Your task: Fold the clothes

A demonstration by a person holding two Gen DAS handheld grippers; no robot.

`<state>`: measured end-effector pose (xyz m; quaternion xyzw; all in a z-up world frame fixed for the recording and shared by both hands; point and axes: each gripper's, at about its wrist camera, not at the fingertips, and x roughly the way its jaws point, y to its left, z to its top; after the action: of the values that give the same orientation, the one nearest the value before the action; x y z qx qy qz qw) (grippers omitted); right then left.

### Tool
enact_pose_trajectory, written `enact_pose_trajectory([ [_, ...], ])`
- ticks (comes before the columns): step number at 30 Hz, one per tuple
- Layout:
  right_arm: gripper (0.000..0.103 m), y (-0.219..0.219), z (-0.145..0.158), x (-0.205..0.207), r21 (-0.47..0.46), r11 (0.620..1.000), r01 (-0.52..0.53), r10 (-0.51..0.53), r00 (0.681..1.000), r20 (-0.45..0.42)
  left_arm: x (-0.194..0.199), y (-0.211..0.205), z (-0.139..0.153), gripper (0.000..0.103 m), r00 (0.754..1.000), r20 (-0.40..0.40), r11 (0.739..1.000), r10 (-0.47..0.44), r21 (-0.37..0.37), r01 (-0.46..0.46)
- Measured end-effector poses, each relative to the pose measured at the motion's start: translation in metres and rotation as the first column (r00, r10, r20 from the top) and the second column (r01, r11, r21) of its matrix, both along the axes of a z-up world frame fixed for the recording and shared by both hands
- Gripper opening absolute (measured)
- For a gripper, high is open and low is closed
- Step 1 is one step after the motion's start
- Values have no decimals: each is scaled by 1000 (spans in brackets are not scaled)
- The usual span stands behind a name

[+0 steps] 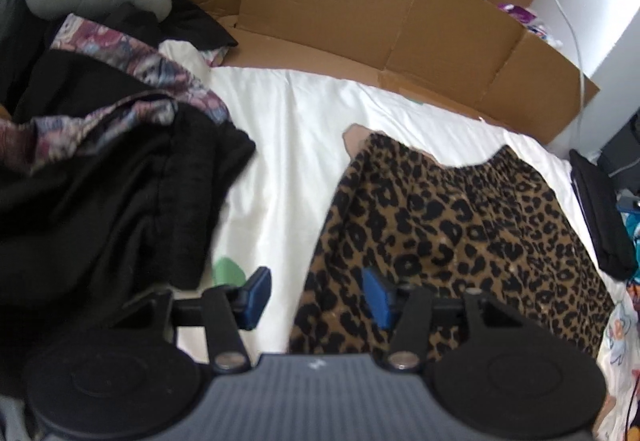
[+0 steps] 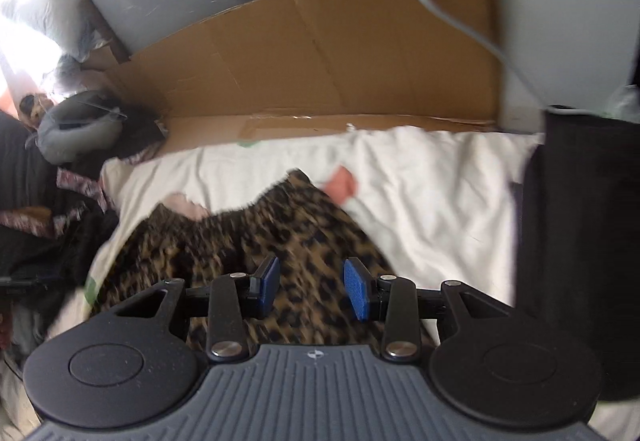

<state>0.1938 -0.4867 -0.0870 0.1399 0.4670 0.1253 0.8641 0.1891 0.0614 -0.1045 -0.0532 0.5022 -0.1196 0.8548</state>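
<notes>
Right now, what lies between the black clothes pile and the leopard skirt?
Only bare white sheet separates the black pile and the leopard skirt, clearest in the left wrist view.

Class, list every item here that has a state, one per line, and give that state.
Leopard-print garment: spread on the white sheet, not folded.
Dark clothes pile: heaped, unfolded.
Cardboard: flattened, propped behind the bed.
Left claw: open, empty.
Right claw: open, empty, over the garment.

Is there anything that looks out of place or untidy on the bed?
Yes. Dark clothes lie in an unfolded heap left of the leopard-print garment, whose top corner is turned over, showing pale lining.
</notes>
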Motion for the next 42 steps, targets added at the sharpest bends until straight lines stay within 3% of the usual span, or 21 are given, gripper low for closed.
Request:
enact_pose_trajectory([
  [5, 46, -22, 1, -47, -79, 997, 7, -10, 999, -36, -24, 2, -7, 50, 1000, 9, 1000, -13, -13, 13],
  [8, 46, -35, -13, -70, -115, 993, 33, -41, 997, -60, -37, 7, -9, 50, 1000, 15, 999, 9, -32, -8],
  [15, 48, -46, -51, -105, -168, 984, 52, -65, 995, -73, -78, 14, -17, 50, 999, 37, 1000, 26, 4, -26],
  [20, 56, -56, -68, -120, -192, 978, 86, -101, 992, -71, -107, 23, -30, 50, 1000, 4, 1000, 19, 8, -19],
  [21, 57, -57, -70, -121, -196, 977, 82, -98, 992, -75, -113, 27, -33, 49, 999, -3, 999, 44, -4, -44],
  [24, 60, -61, -76, -127, -200, 976, 90, -108, 991, -80, -124, 35, -41, 29, 997, -27, 996, 77, -50, -79],
  [25, 62, -62, -78, -129, -199, 976, 91, -109, 991, -83, -126, 35, -43, 28, 997, -30, 995, 76, -58, -77],
  [32, 63, -63, -94, -136, -235, 968, 88, -114, 989, -98, -133, 33, -71, 30, 996, -63, 997, 68, 31, -66],
  [35, 63, -65, -101, -138, -232, 969, 90, -119, 986, -115, -136, 28, -77, 39, 998, -62, 998, 28, 53, -25],
  [42, 63, -68, -108, -137, -234, 968, 95, -125, 985, -120, -139, 29, -79, 42, 998, -45, 999, 38, 7, -38],
])
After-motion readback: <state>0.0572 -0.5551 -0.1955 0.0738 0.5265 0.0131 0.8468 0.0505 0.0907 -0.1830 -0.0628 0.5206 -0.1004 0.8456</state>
